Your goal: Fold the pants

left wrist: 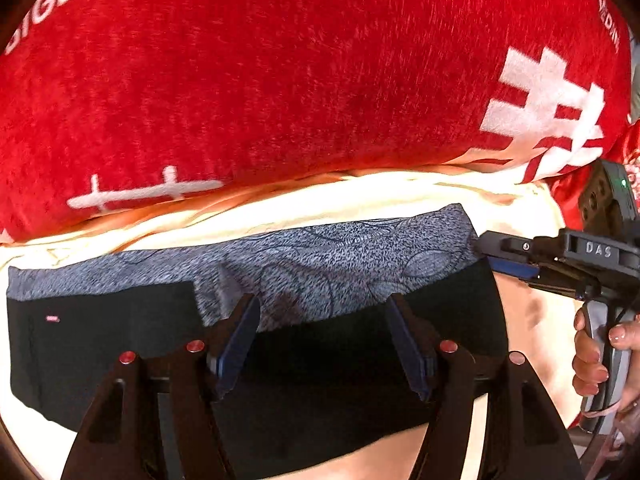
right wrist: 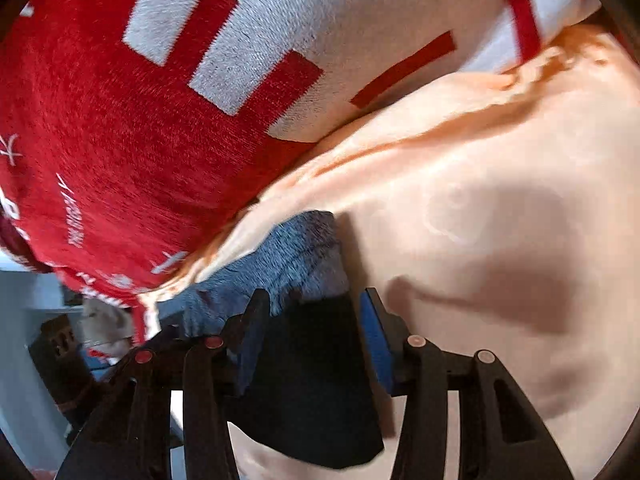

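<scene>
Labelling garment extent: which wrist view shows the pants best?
Left wrist: the pants lie across the cream sheet, both ends and the grey patterned band visible. The right wrist shows only one end between the right gripper fingers.

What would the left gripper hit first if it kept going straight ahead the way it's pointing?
Probably the pants right at its tips, on their grey patterned part; the left gripper is open over them. Beyond lies the cream sheet, then the red pillow.
</scene>
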The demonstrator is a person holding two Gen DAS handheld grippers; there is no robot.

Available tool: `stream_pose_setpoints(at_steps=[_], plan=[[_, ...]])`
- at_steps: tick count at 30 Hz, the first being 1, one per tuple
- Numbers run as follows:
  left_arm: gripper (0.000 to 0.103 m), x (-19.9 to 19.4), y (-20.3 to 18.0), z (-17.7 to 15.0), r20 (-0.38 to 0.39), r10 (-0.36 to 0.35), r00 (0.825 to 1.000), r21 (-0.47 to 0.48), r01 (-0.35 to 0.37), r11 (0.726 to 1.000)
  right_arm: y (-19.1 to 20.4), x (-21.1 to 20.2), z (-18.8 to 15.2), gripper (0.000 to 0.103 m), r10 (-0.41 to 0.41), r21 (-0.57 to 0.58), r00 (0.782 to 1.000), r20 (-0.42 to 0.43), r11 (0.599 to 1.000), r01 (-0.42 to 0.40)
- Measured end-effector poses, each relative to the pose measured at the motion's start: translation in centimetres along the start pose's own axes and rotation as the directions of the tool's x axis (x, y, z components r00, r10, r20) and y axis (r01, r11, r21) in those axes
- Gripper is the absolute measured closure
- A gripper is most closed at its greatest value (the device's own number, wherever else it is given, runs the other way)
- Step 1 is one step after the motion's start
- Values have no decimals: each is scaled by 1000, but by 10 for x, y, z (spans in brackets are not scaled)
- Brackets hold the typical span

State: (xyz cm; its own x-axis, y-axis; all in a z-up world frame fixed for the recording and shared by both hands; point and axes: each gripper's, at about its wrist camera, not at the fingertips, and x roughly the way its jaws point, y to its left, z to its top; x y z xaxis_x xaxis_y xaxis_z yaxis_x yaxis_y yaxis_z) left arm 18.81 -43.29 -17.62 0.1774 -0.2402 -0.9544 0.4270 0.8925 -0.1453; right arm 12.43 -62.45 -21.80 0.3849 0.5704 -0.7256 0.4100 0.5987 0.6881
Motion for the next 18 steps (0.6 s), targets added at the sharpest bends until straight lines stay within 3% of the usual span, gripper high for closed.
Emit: stream_pose_setpoints(at_steps=[2, 7, 13, 15, 18], plan=[[36, 10, 0, 1, -19, 32, 999, -4, -32, 999, -6, 10, 8, 52, 54, 10, 998, -29, 998, -54], [36, 22, 10, -7, -50, 89, 995, 10, -88, 996, -26, 35, 17, 69, 74, 84, 993, -94, 994, -66], [36, 26, 21, -21, -82, 124, 989, 26, -123, 992, 7, 19, 12, 73, 86, 15, 991, -99, 996, -85], [36, 29, 28, -25, -104, 106, 989, 3, -106, 994, 17, 20, 12, 73, 46, -20, 993, -106, 999, -48], [23, 31, 31, -32, -86, 118, 989, -3, -119, 993, 24, 26, 9, 73, -70, -77, 993, -95, 995, 63]])
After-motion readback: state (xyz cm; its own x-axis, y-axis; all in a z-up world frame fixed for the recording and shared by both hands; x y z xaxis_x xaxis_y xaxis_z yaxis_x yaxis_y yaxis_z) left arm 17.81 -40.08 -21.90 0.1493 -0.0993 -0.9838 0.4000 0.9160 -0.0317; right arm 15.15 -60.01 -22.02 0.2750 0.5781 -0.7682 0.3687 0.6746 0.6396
